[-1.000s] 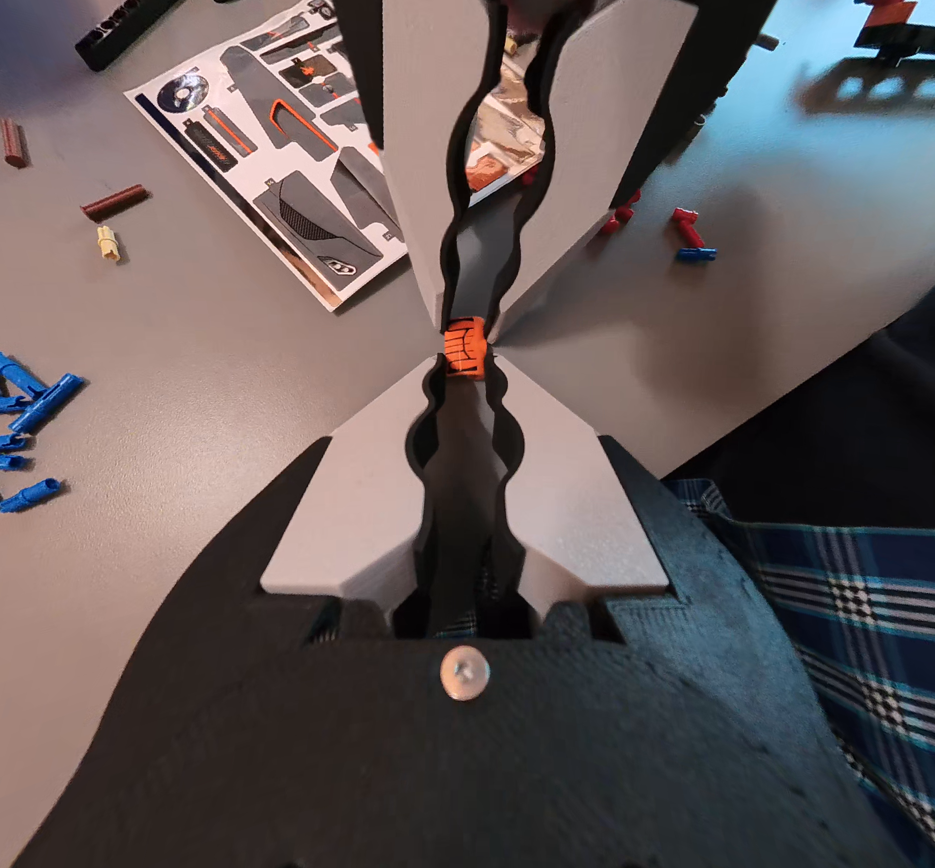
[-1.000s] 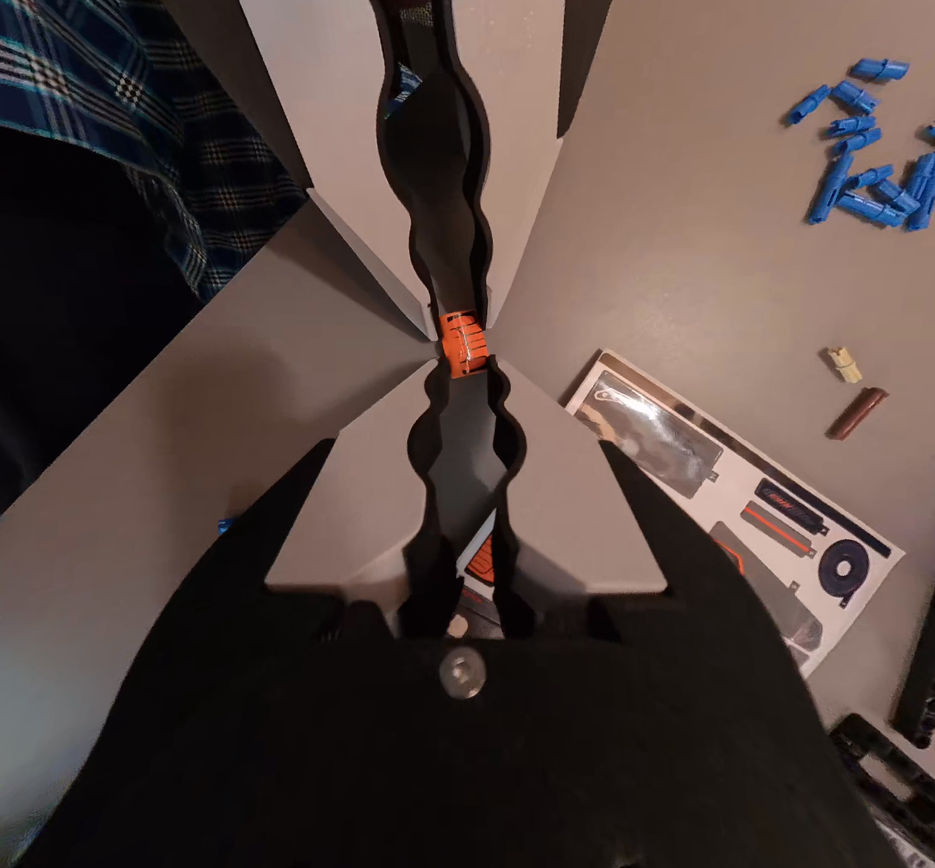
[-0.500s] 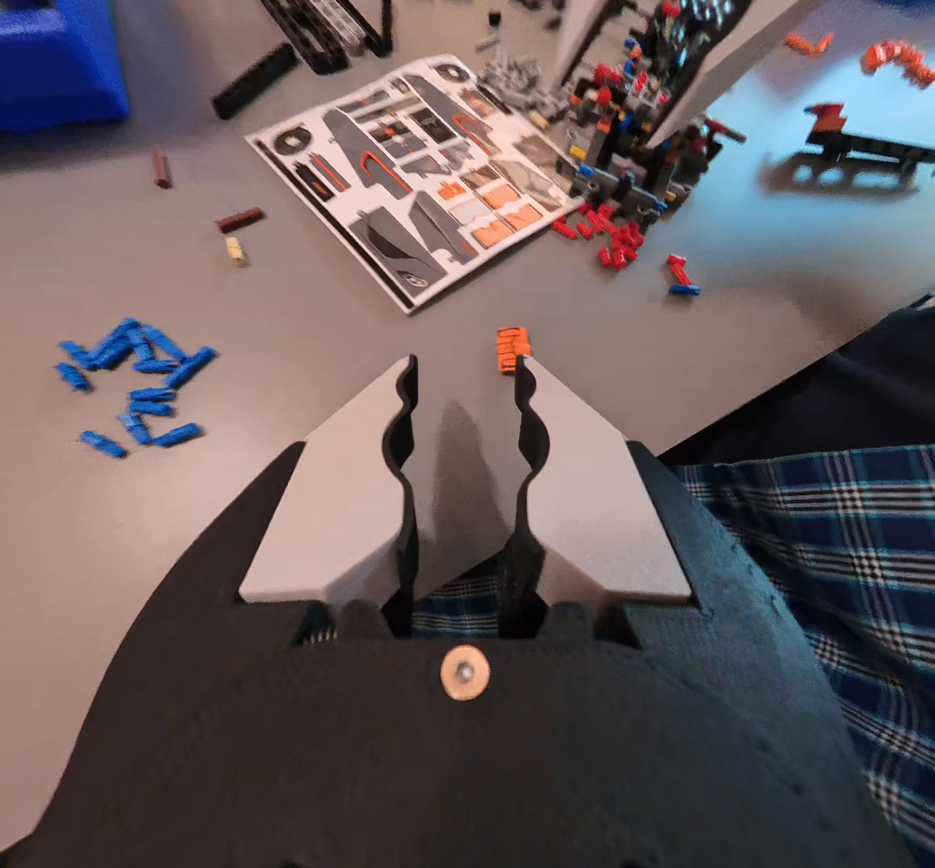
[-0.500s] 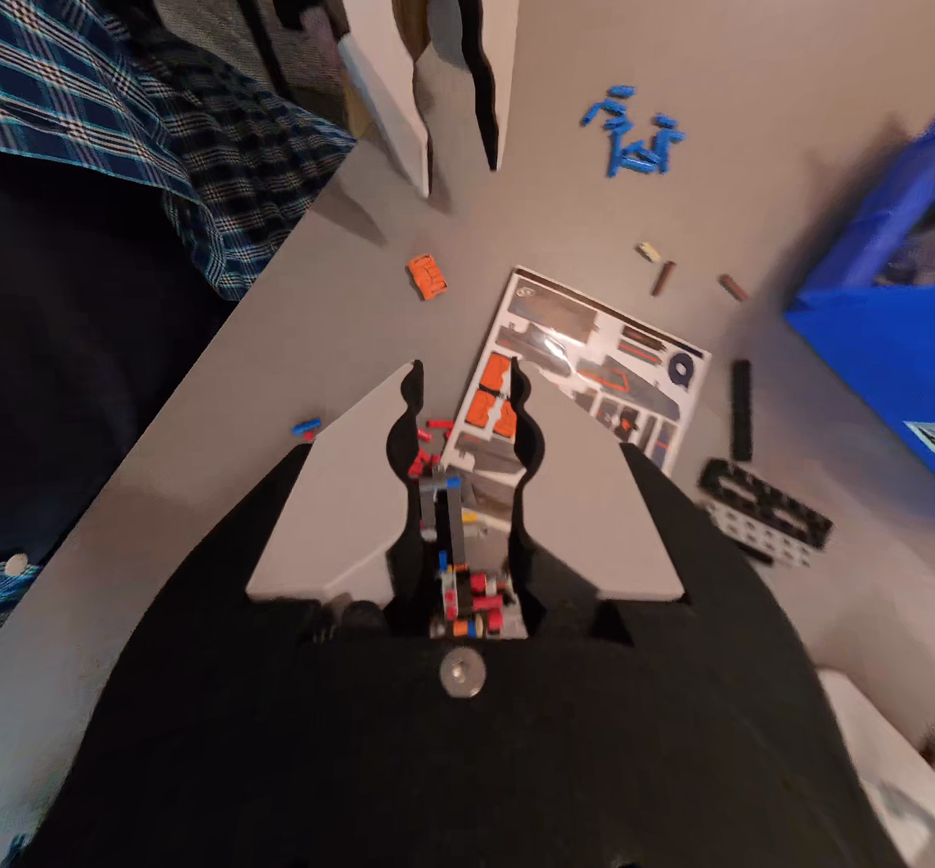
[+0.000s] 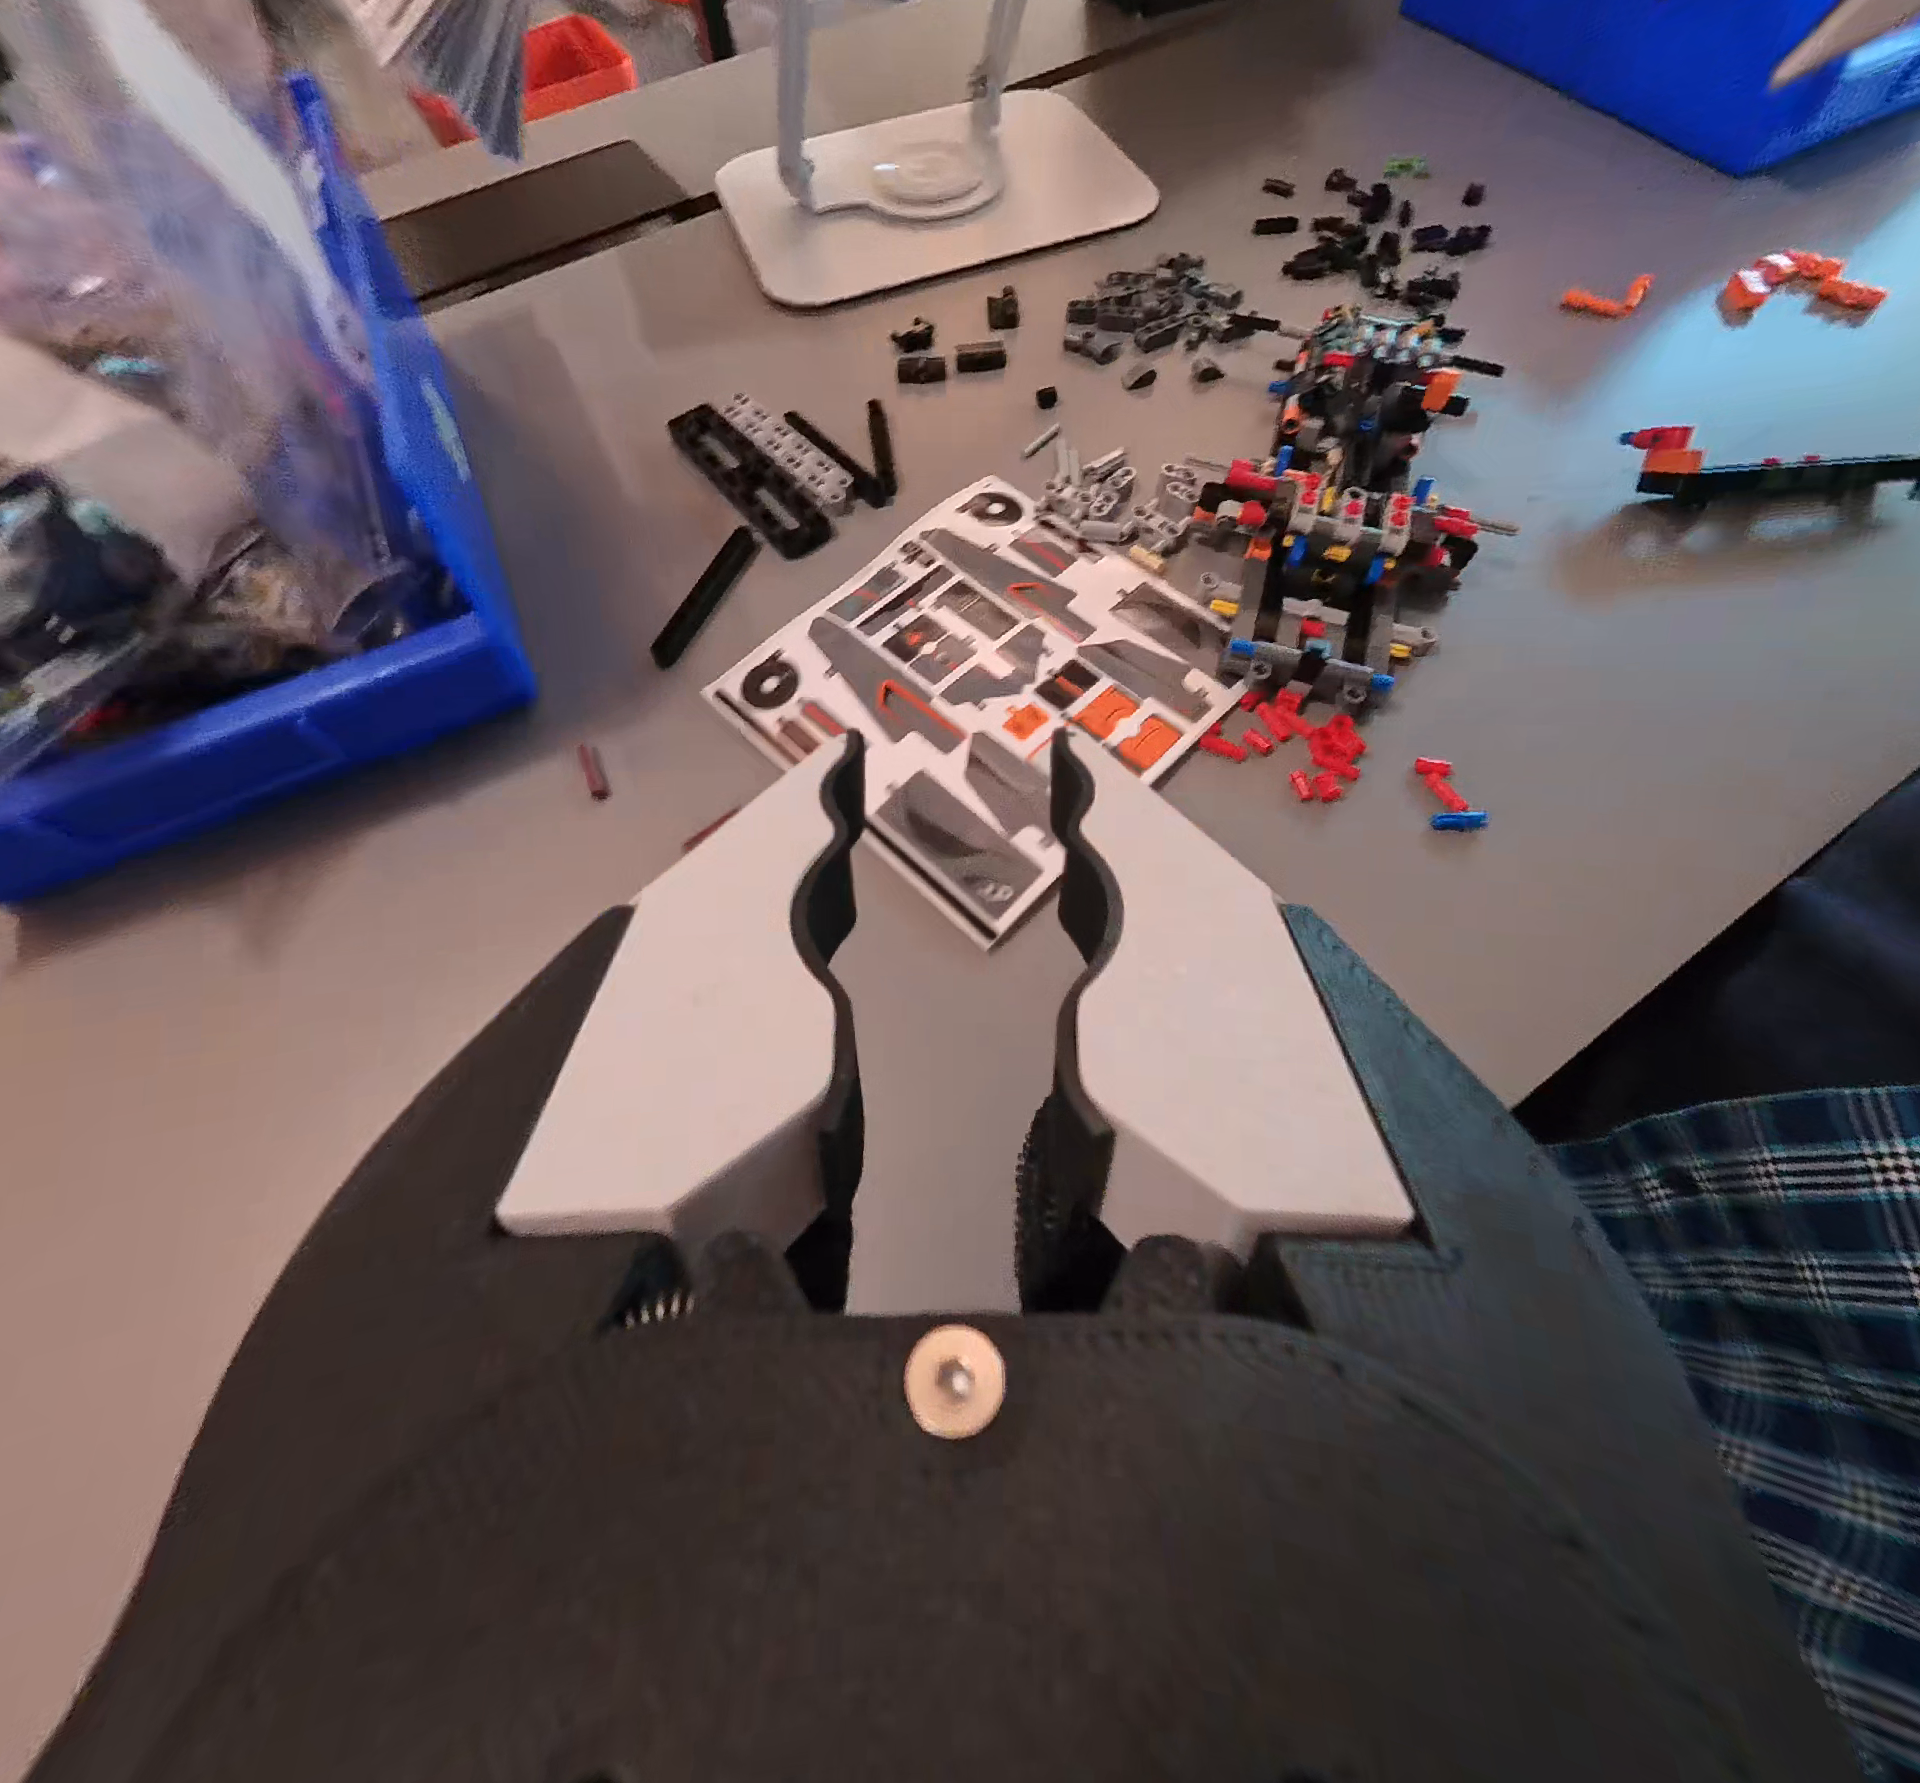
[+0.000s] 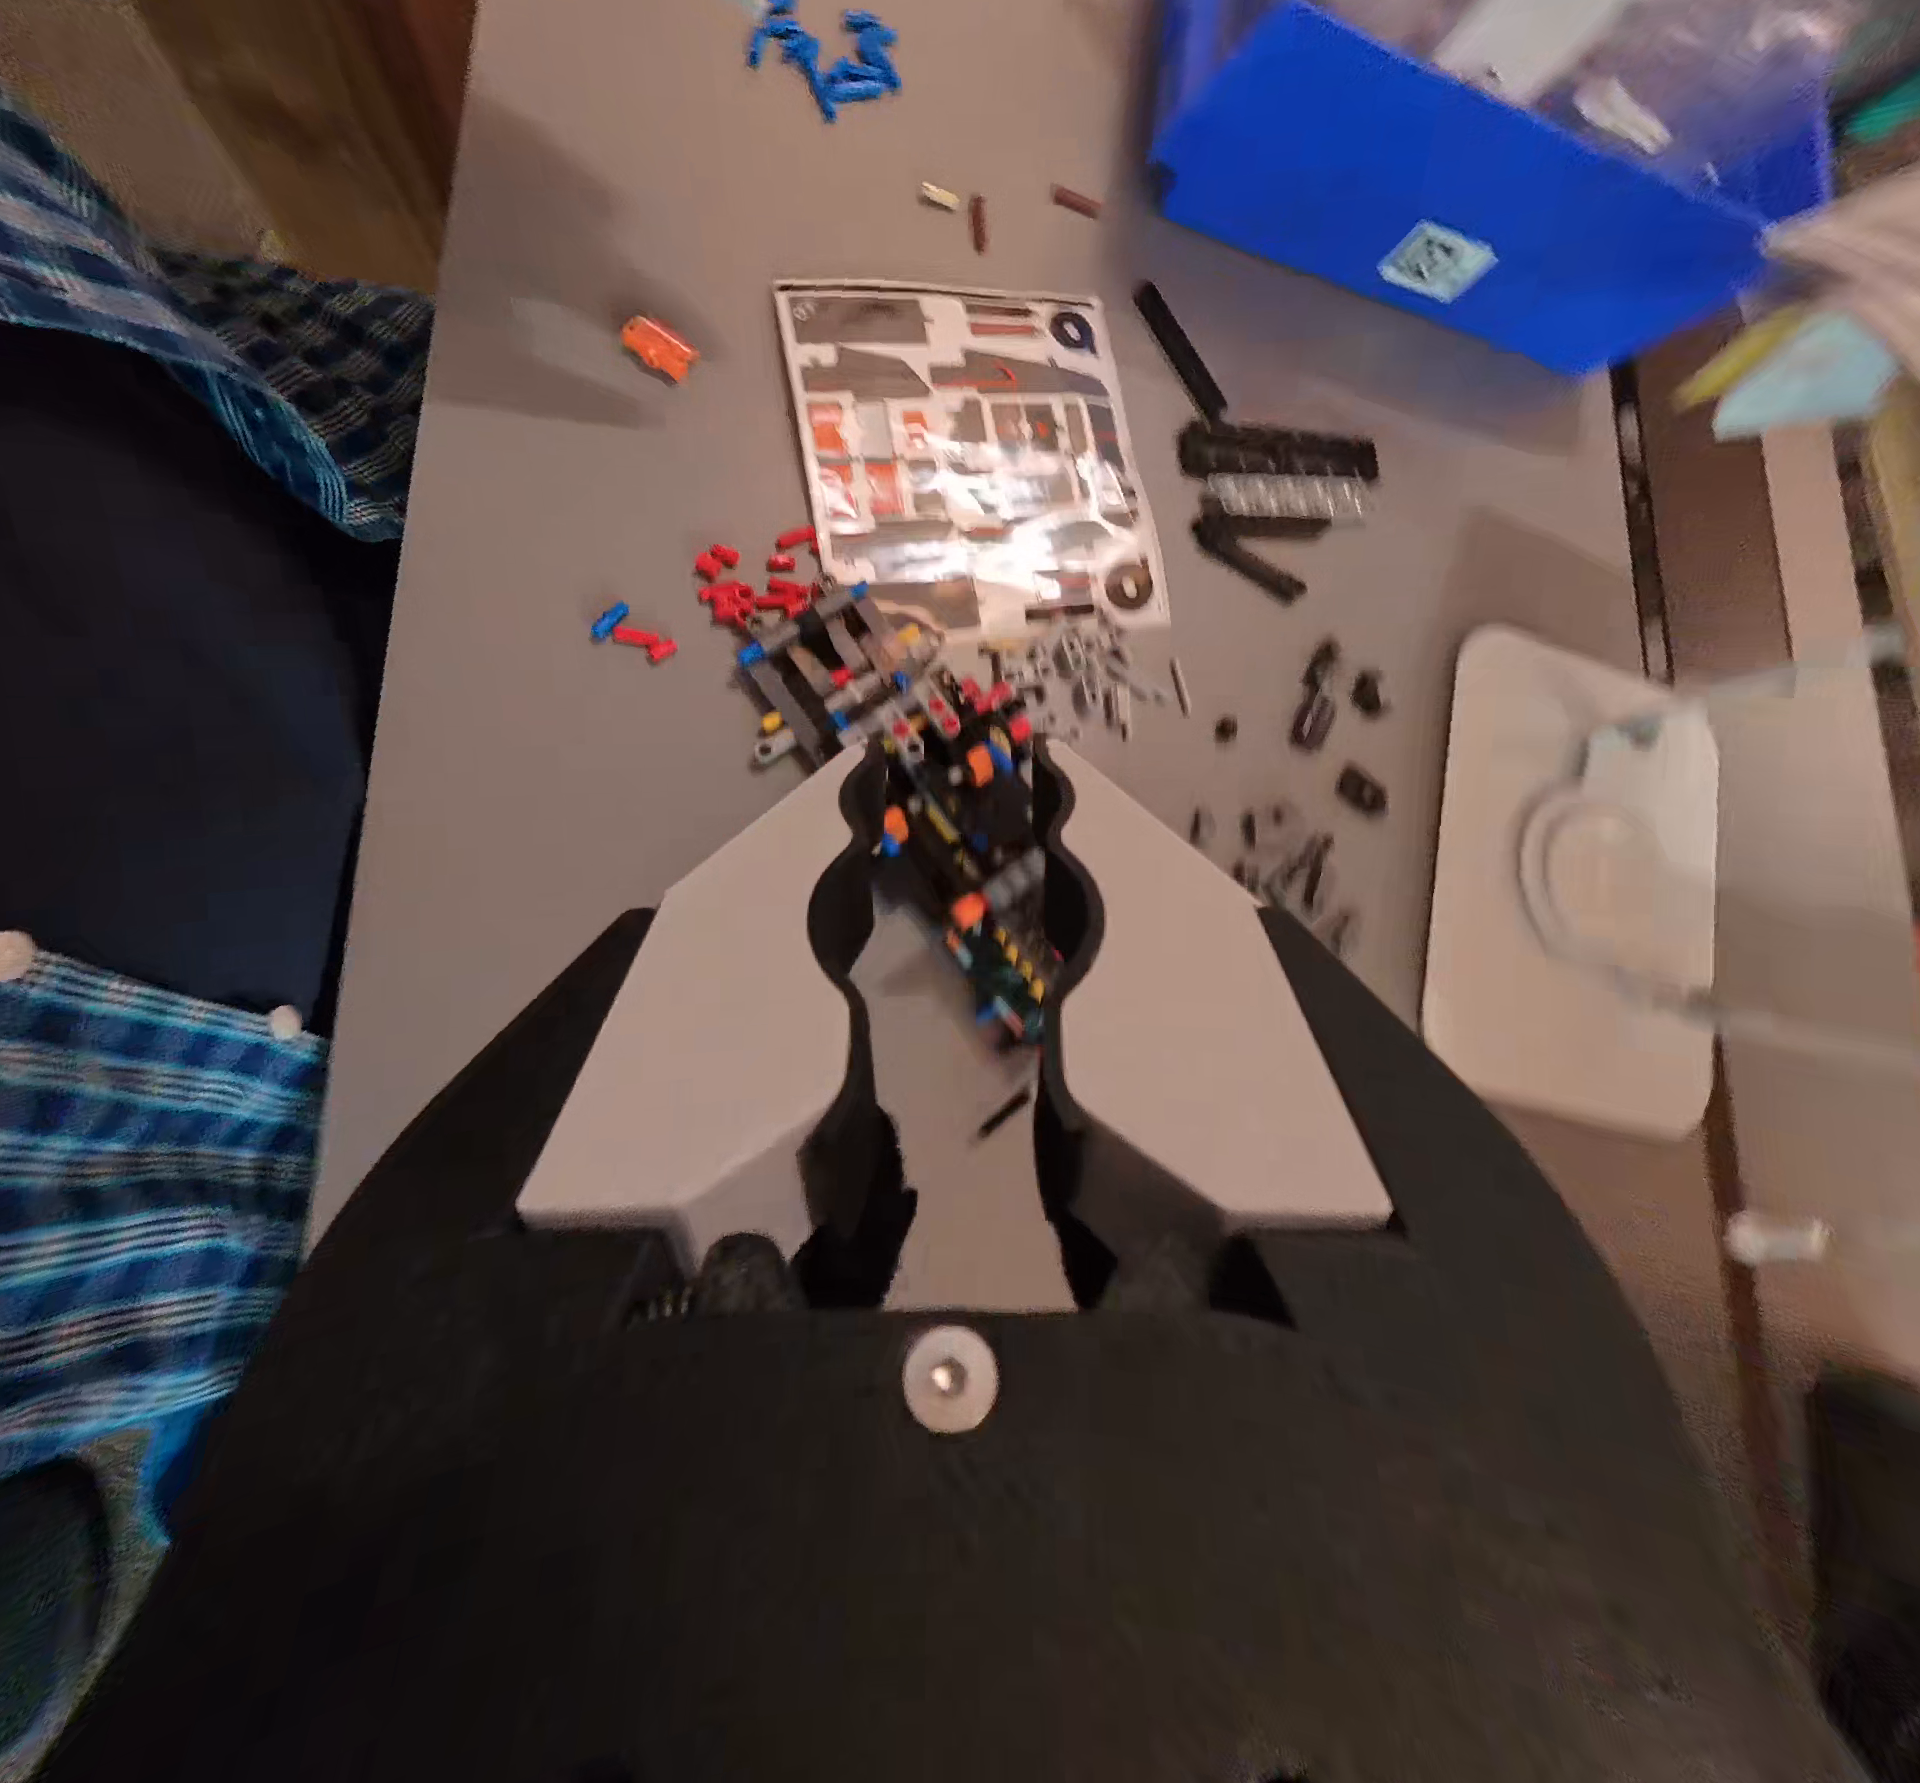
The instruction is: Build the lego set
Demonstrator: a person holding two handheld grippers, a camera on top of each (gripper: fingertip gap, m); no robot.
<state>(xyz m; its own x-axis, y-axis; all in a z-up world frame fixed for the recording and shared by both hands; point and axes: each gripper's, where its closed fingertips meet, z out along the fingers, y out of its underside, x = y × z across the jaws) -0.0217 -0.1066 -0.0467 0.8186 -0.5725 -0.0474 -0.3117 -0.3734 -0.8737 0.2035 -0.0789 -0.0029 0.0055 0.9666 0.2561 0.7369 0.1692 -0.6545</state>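
My left gripper (image 5: 954, 757) is open and empty, held above the grey table over the near corner of the sticker sheet (image 5: 987, 684). My right gripper (image 6: 951, 757) is open and empty, high above the partly built Lego chassis (image 6: 831, 673), which shows between its fingers. The chassis also shows in the left wrist view (image 5: 1340, 528). A small orange piece (image 6: 658, 348) lies alone on the table near the person's edge, clear of both grippers. It does not show in the left wrist view.
Blue bins stand at the left (image 5: 260, 725) and back right (image 5: 1662, 19). A white stand base (image 5: 935, 195), black beams (image 5: 769, 486), red pins (image 5: 1309, 746), blue pins (image 6: 826, 60), orange parts (image 5: 1808, 284) and a long black assembly (image 5: 1766, 476) lie around.
Both grippers were shut tip to tip on the orange piece. They have let it go, opened, and drawn apart and upward. The piece now lies on the table.
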